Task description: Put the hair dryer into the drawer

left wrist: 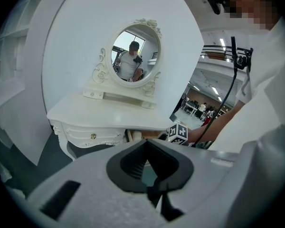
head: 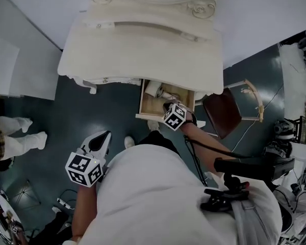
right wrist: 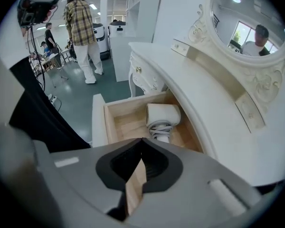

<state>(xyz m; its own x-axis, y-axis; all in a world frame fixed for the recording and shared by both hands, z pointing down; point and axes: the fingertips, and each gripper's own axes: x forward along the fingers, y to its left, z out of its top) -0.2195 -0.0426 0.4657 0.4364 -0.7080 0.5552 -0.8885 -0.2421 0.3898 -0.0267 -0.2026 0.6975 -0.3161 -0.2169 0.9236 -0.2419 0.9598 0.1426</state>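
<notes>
Placement step judged complete: 1 white hair dryer (right wrist: 162,115), cord coiled at its handle, lies inside the 1 open drawer (right wrist: 99,122) of the dressing table (head: 143,55). Right gripper (right wrist: 142,139) hangs above the drawer, jaws together on nothing. Left gripper (left wrist: 146,141), jaws likewise together and empty, sits well apart from the drawer. Next move probably calls for pushing the drawer front shut. Counts: 2 grippers, 1 oval mirror (left wrist: 135,53).
</notes>
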